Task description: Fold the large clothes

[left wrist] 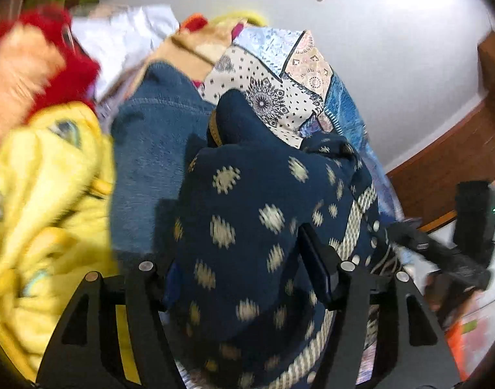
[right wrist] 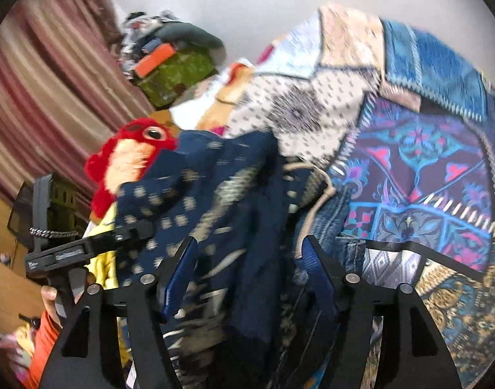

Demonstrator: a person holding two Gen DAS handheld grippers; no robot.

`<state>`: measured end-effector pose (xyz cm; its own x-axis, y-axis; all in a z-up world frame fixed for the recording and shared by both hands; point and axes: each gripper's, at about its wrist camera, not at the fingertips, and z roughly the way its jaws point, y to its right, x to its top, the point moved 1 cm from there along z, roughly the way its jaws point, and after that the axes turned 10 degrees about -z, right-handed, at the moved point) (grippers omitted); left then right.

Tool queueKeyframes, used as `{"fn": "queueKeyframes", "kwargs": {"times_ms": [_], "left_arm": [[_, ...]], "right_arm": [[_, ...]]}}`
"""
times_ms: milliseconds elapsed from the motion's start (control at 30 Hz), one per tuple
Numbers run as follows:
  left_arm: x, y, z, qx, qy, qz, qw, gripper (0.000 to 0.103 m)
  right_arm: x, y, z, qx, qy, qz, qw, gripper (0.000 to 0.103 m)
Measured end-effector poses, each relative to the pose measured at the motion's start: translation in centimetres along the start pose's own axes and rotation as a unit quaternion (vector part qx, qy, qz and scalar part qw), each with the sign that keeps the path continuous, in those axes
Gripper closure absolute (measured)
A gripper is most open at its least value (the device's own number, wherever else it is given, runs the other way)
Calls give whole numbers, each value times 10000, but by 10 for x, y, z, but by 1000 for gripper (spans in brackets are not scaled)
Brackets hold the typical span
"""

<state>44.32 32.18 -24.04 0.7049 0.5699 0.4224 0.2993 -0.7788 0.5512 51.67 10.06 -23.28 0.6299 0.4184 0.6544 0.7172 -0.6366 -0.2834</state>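
Note:
A navy garment with cream dots [left wrist: 257, 220] lies bunched on a heap of clothes. It drapes between the fingers of my left gripper [left wrist: 244, 269], whose jaws stand wide; I cannot tell whether they pinch it. The same navy cloth [right wrist: 195, 207] hangs between the blue pads [right wrist: 179, 275] of my right gripper [right wrist: 247, 269], jaws also wide apart around it. My right gripper also shows at the right edge of the left wrist view [left wrist: 442, 253], and my left gripper at the left of the right wrist view [right wrist: 85, 246].
A blue denim piece [left wrist: 153, 149], a yellow garment [left wrist: 43, 194], a red plush toy [right wrist: 131, 155] and a patchwork quilt [right wrist: 409, 149] crowd the heap. A striped curtain [right wrist: 46, 74] hangs left. A wooden ledge [left wrist: 442, 168] runs at right.

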Motion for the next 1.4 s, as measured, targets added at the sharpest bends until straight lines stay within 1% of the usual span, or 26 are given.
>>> {"fn": "queueKeyframes", "kwargs": {"times_ms": [67, 100, 133, 167, 200, 233, 267, 333, 400, 433, 533, 633, 733, 800, 833, 933, 967, 1033, 1067, 1133, 1200, 1233, 1267, 1300, 1367, 1400], "left_arm": [[-8, 10, -10, 460, 197, 432, 9978, 40], [-14, 15, -13, 691, 292, 678, 9949, 40], [-20, 18, -17, 793, 349, 827, 9928, 35], [-26, 20, -20, 808, 384, 933, 9916, 24], [-34, 21, -23, 793, 376, 988, 9912, 18], [-42, 22, -24, 808, 353, 991, 9912, 7], [-50, 24, -24, 816, 314, 1016, 9910, 6], [-63, 28, -18, 902, 141, 1171, 9889, 6], [-81, 29, -10, 1043, -63, 1386, 9848, 6], [-87, 29, -8, 1076, -78, 1417, 9840, 5], [-105, 25, -8, 1219, 5, 1435, 9821, 5], [-116, 24, -17, 1262, 38, 1337, 9829, 5], [-125, 32, -37, 1473, 163, 1398, 9790, 5], [-129, 45, -60, 1558, 391, 1559, 9746, 5], [-133, 53, -73, 1555, 519, 1625, 9730, 5], [-140, 79, -125, 1440, 1056, 1802, 9673, 5], [-143, 89, -142, 1402, 1246, 1861, 9645, 5], [-151, 110, -183, 1338, 1727, 1979, 9556, 5], [-155, 120, -202, 1286, 1952, 2011, 9513, 5], [-164, 141, -240, 1060, 2345, 2057, 9442, 5], [-177, 159, -279, 779, 2722, 2087, 9361, 5], [-183, 166, -293, 683, 2868, 2098, 9322, 5], [-188, 172, -308, 596, 3024, 2113, 9275, 5], [-197, 180, -324, 491, 3207, 2130, 9216, 5], [-212, 188, -345, 342, 3426, 2155, 9138, 5], [-221, 191, -356, 302, 3564, 2174, 9082, 5]], "right_arm": [[-4, -12, -11, -51, 98, -64, 9999, 19], [-6, -17, -13, -55, 108, -94, 9999, 19], [-11, -22, -13, -31, 56, -139, 9999, 19], [-14, -24, -11, -36, 12, -150, 9999, 19], [-19, -26, -8, -70, -53, -149, 9999, 19], [-26, -25, -5, -123, -143, -157, 9997, 19], [-33, -24, 0, -180, -252, -162, 9994, 19], [-48, -16, 5, -323, -400, -102, 9986, 19], [-60, -9, 6, -497, -496, -83, 9975, 19], [-68, -4, 3, -587, -527, -104, 9968, 19], [-84, 1, -10, -639, -502, -234, 9964, 19], [-98, -2, -30, -863, -511, -275, 9946, 19], [-106, -11, -55, -890, -402, -255, 9949, 19], [-107, -25, -81, -934, -189, -311, 9950, 19], [-106, -36, -101, -954, 12, -401, 9946, 19], [-101, -66, -147, -974, 525, -579, 9922, 19], [-99, -81, -171, -968, 808, -660, 9898, 19], [-96, -103, -202, -987, 1187, -765, 9850, 19], [-96, -117, -225, -990, 1472, -827, 9807, 19], [-98, -140, -260, -990, 1906, -945, 9721, 19], [-105, -167, -300, -1026, 2402, -1077, 9593, 19], [-106, -175, -311, -1032, 2535, -1111, 9554, 19], [-111, -187, -329, -1030, 2750, -1165, 9488, 19], [-115, -196, -340, -1042, 2889, -1196, 9441, 19], [-130, -214, -368, -1123, 3221, -1251, 9317, 19], [-134, -221, -374, -1138, 3292, -1272, 9287, 19]]}}
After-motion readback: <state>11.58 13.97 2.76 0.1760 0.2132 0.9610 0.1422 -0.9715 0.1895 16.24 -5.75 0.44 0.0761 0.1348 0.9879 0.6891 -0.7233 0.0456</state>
